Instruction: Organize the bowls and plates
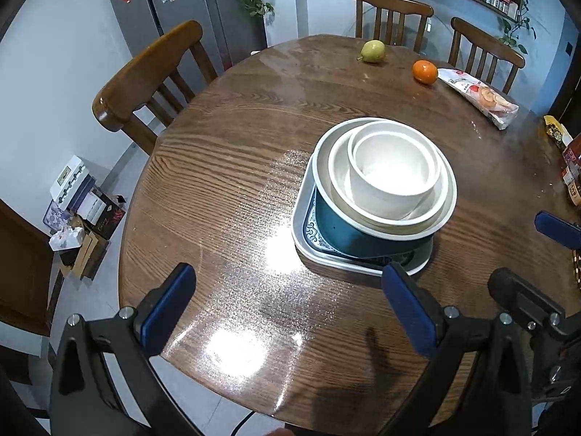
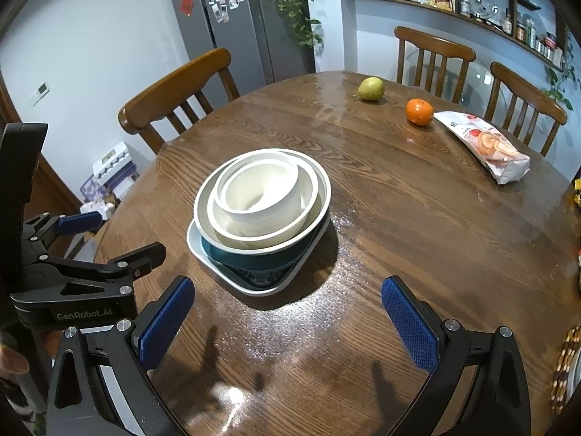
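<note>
A stack of dishes stands on the round wooden table (image 1: 225,167). At the bottom is a squarish white plate with a blue pattern (image 1: 303,239) (image 2: 203,254). On it sits a teal bowl with a white inside (image 1: 337,229) (image 2: 232,256), then a white bowl (image 1: 337,178) (image 2: 221,232), then a small white bowl (image 1: 392,178) (image 2: 261,196). My left gripper (image 1: 287,309) is open and empty, near the table's front edge, just short of the stack. My right gripper (image 2: 287,316) is open and empty, in front of the stack and to its right.
A pear (image 1: 373,51) (image 2: 371,89), an orange (image 1: 425,71) (image 2: 419,111) and a snack bag (image 1: 479,96) (image 2: 484,145) lie at the far side. Wooden chairs (image 1: 145,80) ring the table. Boxes (image 1: 80,210) sit on the floor at left. Packets (image 1: 570,167) lie at the right edge.
</note>
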`<act>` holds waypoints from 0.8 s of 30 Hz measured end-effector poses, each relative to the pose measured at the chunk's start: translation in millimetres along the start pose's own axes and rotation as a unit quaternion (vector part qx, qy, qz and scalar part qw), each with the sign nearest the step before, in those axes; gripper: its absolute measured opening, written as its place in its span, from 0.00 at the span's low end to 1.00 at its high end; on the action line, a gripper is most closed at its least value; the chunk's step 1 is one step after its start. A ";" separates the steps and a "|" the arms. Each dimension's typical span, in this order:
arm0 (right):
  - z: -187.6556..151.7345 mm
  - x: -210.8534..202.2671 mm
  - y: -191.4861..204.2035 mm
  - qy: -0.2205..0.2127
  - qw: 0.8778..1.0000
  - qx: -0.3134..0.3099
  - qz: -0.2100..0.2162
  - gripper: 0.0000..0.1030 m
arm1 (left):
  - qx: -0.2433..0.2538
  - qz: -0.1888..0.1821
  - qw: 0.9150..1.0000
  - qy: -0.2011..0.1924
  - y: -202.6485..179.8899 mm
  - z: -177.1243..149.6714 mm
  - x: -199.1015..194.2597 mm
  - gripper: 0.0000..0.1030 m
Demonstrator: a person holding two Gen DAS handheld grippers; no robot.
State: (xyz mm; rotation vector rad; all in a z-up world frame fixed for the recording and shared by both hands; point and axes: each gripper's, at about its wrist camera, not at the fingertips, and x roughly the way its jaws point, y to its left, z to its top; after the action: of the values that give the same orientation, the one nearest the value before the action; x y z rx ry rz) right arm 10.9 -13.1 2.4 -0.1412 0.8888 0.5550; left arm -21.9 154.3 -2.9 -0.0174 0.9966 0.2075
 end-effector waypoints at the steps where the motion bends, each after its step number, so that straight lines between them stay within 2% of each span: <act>1: 0.1 0.1 0.0 0.000 1.000 0.000 0.000 1.00 | 0.000 0.000 1.000 0.000 -0.1 0.0 0.1 0.99; 24: -2.4 6.7 -2.3 0.008 1.000 0.004 0.000 1.00 | 0.008 -0.003 1.000 0.009 -5.8 0.5 6.7 0.99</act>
State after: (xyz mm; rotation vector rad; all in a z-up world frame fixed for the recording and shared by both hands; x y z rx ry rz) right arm 13.8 -13.1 -4.5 -0.1376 0.9067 0.5507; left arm -16.9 149.8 -8.6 -0.0075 1.0151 0.1952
